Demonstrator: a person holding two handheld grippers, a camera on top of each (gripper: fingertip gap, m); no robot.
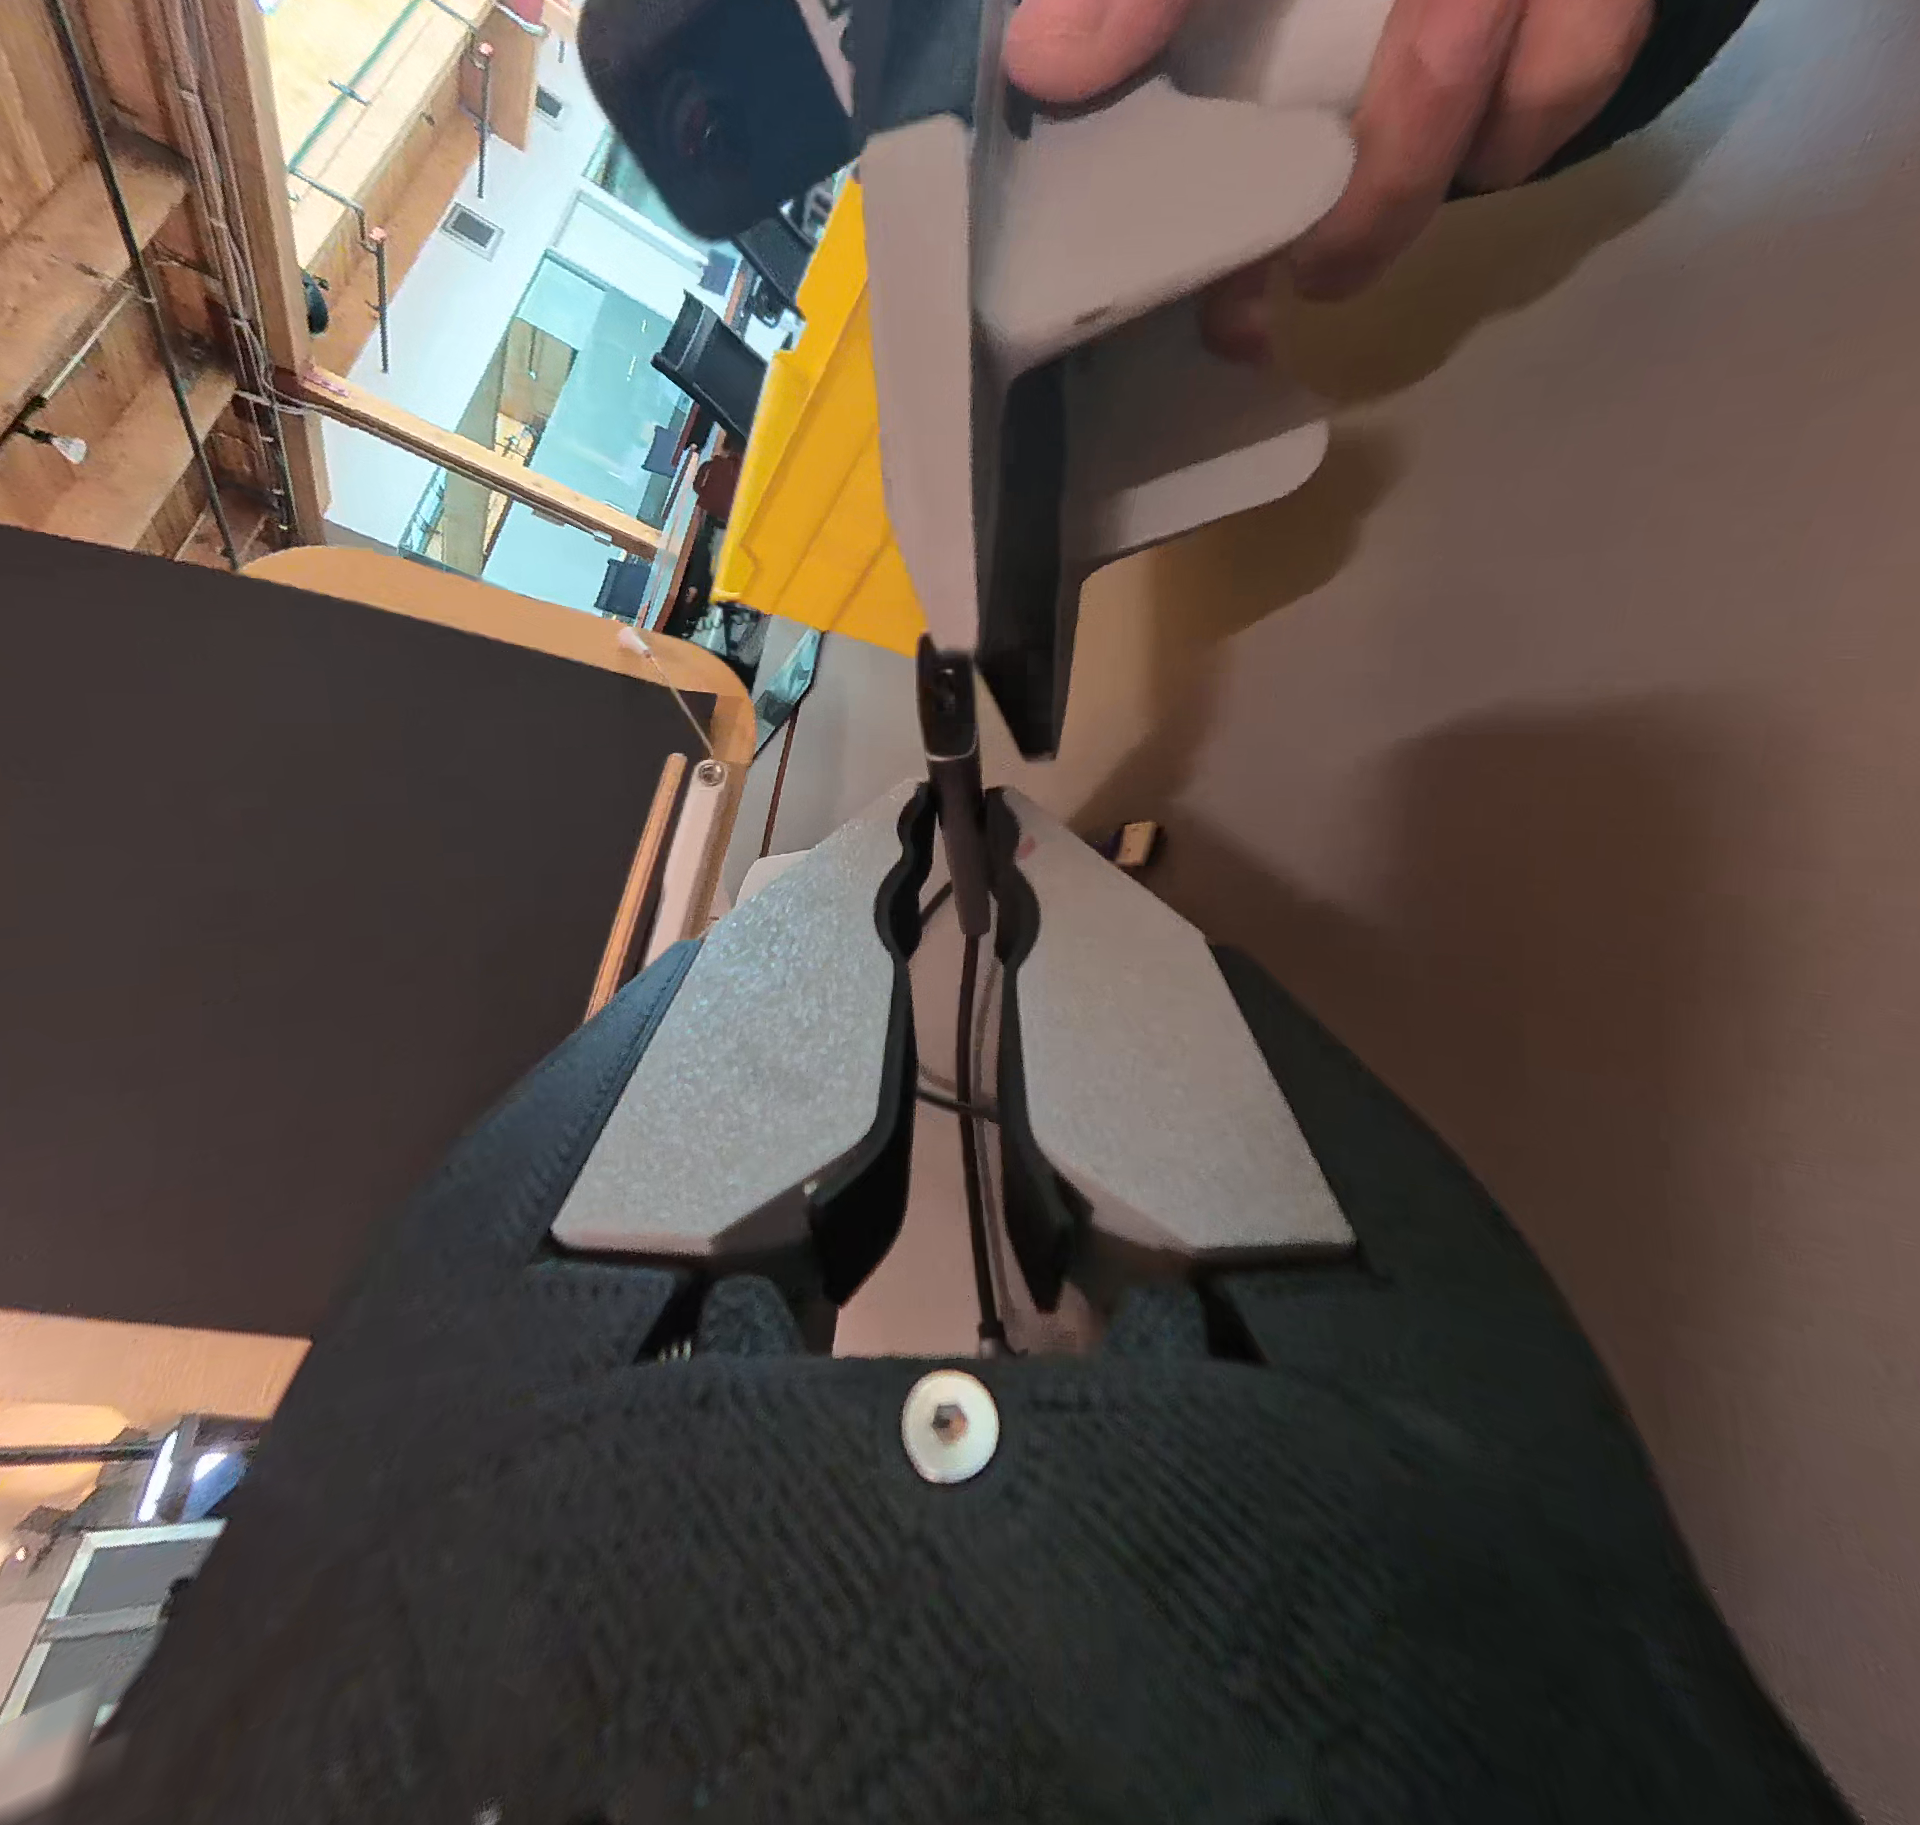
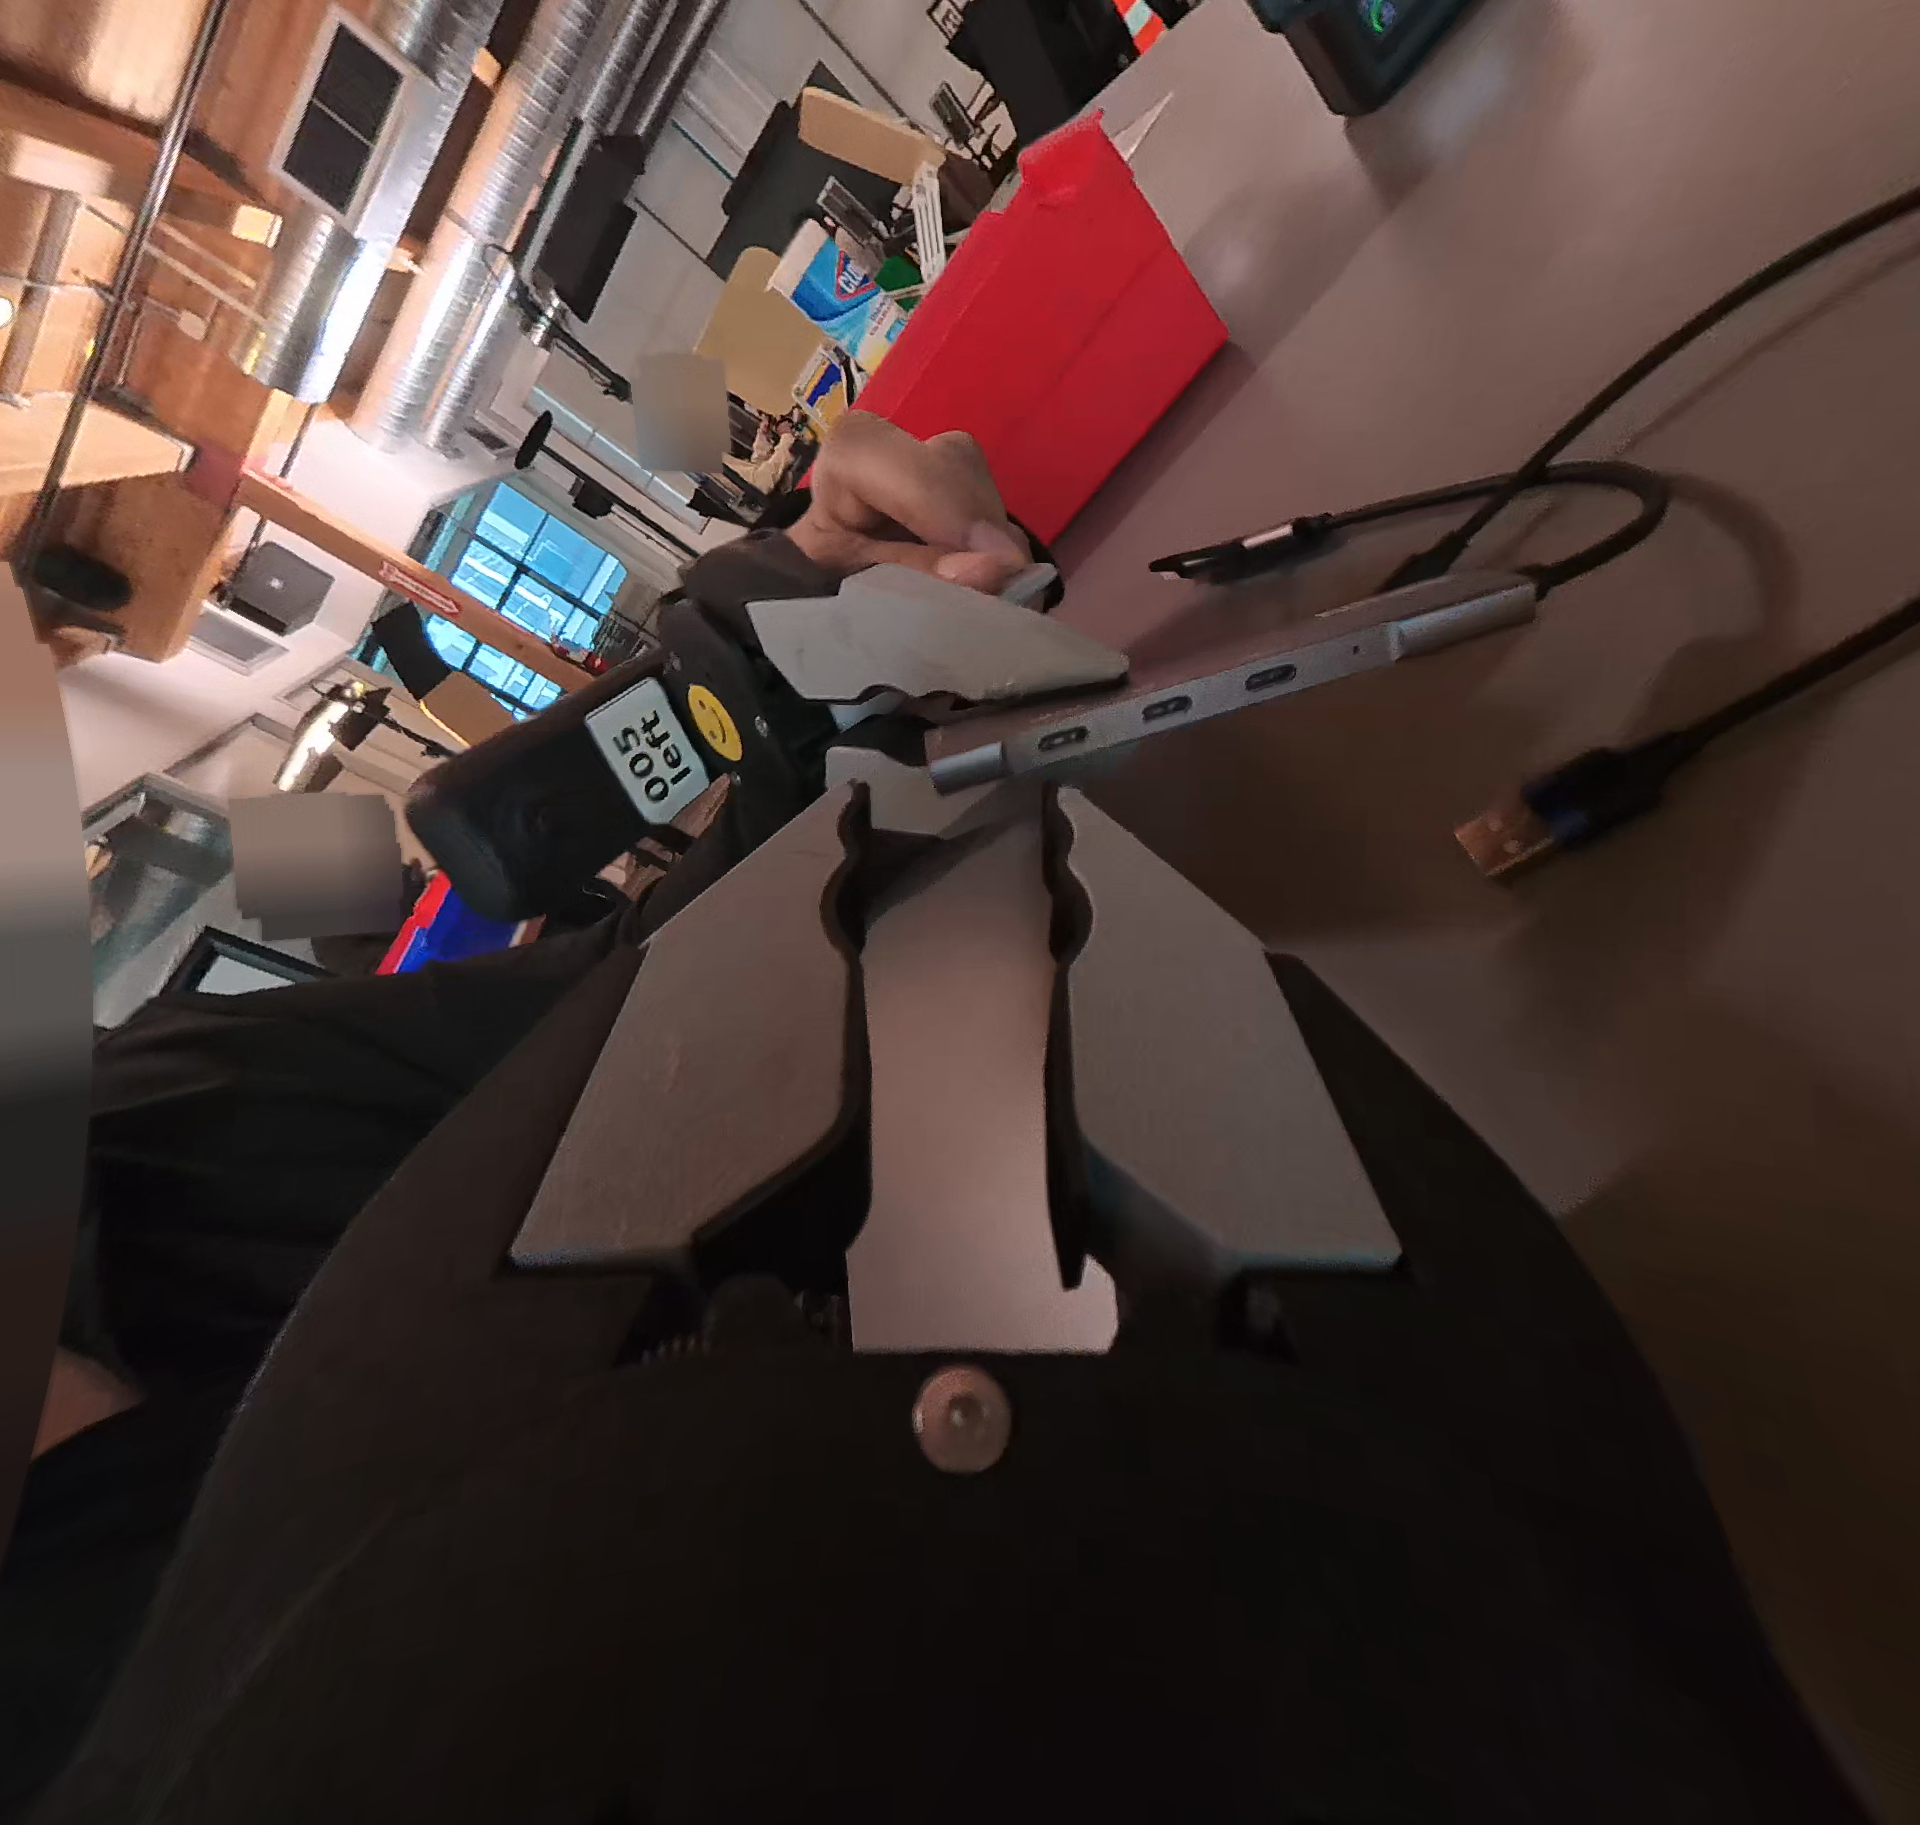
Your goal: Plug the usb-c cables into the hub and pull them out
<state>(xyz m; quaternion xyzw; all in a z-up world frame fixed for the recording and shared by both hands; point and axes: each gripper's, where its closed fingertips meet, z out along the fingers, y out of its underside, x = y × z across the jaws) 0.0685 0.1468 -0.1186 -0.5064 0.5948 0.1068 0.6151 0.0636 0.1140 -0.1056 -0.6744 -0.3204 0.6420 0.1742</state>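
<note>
Toward the left end of the hub [image 2: 1247, 679], which lies flat on the tabletop [image 2: 1558, 1048] well short of the red box [image 2: 1070, 352] at the far edge, the left tongs [image 1: 958, 807] are pinched nearly shut on the black plug of a usb-c cable [image 1: 961, 840]. Its cord runs back between the fingers. The plug's tip points forward, but I cannot tell whether it is seated in a port.

The hub looks like a slim, stiff metal bar, likely light enough to slide when a plug is pushed, so it probably needs steadying by its long edges or its end. The cable is limp, and only the short moulded plug is rigid. That is the place to grip, squarely, since a tilted plug could jam or strain the port.

The right tongs [image 2: 951, 809] stand at a narrow to middling gap and hold nothing, with their tips just short of the hub's near end. Three side ports show empty.

Further right, a loose cable [image 2: 1236, 554] lies just beyond the hub, and a flat gold-tipped plug [image 2: 1507, 840] lies nearer the front edge.
</note>
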